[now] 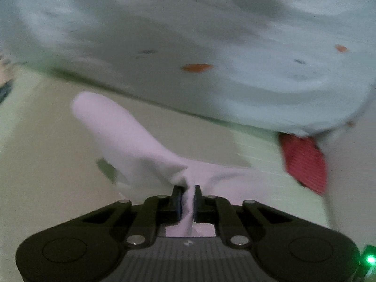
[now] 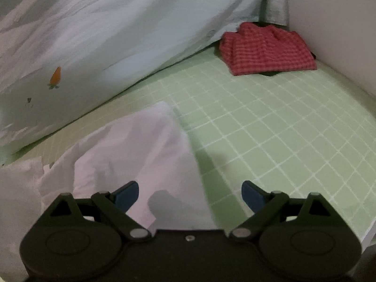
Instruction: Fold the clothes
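A pale pink garment (image 1: 131, 138) lies on the green checked sheet. My left gripper (image 1: 188, 191) is shut on a bunched fold of it, and the cloth stretches away up and to the left. In the right wrist view the same pink garment (image 2: 131, 155) lies crumpled at the lower left. My right gripper (image 2: 190, 193) is open and empty, hovering over the garment's right edge, its left blue pad over the cloth and its right pad over the sheet.
A light blue quilt with carrot prints (image 2: 98, 47) lies along the far side, also filling the top of the left wrist view (image 1: 199, 35). A folded red checked cloth (image 2: 268, 49) sits in the far corner by a white wall (image 2: 333, 23). The green sheet (image 2: 270, 129) spreads to the right.
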### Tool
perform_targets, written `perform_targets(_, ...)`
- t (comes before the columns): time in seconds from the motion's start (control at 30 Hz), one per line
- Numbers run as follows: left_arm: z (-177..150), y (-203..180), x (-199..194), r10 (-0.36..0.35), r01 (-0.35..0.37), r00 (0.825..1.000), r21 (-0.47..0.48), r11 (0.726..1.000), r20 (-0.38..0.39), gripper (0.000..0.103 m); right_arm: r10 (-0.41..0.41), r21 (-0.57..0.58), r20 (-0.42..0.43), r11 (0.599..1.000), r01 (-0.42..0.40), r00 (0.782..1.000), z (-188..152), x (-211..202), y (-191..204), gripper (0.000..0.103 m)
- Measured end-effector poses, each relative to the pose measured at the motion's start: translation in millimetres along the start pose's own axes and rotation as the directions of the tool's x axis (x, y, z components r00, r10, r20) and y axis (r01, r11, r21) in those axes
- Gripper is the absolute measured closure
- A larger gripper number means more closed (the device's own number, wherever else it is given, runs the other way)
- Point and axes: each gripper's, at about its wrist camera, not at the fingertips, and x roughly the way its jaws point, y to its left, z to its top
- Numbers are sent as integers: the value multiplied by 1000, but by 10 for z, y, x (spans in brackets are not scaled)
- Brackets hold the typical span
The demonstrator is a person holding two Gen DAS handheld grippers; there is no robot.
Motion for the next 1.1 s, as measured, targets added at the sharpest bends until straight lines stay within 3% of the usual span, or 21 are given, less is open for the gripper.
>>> perform_targets(0.07, -47, -335, 113, -46, 47, 999, 42, 998, -19, 91, 0, 7, -3, 1000, 0, 1000, -17, -16, -167, 8)
perform_targets(0.3, -603, -875, 876, 33, -35, 985, -9, 999, -170, 78, -25, 24, -38, 999, 26, 999, -30, -22, -794, 8)
perform_targets(0.4, -736, -1019, 978, 34, -38, 982, -15, 999, -185, 54, -35, -3, -34, 999, 34, 999, 9, -24, -960, 7)
perform_targets(0.47, -756, -1064, 891, 13, -22, 987, -53, 998, -163, 28, -32, -18, -31, 999, 32, 999, 38, -17, -1019, 7)
perform_targets(0.67, -780, -1194, 574, 26, -33, 995, -63, 997, -101, 19, 31, -50, -58, 998, -34, 998, 99, 77, -949, 7)
perform_targets(0.8, -754, -1095, 278, 95, -98, 993, -47, 994, -63, 18, 83, -81, -50, 993, -87, 995, 150, 79, -676, 7)
perform_targets(0.97, -674, -754, 20, 193, -194, 981, -53, 980, -31, 16, 168, -132, -4, 977, -167, 986, 213, 31, -170, 6)
perform_targets(1.1, -624, -471, 0, 260, -264, 964, -94, 960, -55, 16, 241, -184, -53, 952, -247, 969, 225, 88, 239, 6)
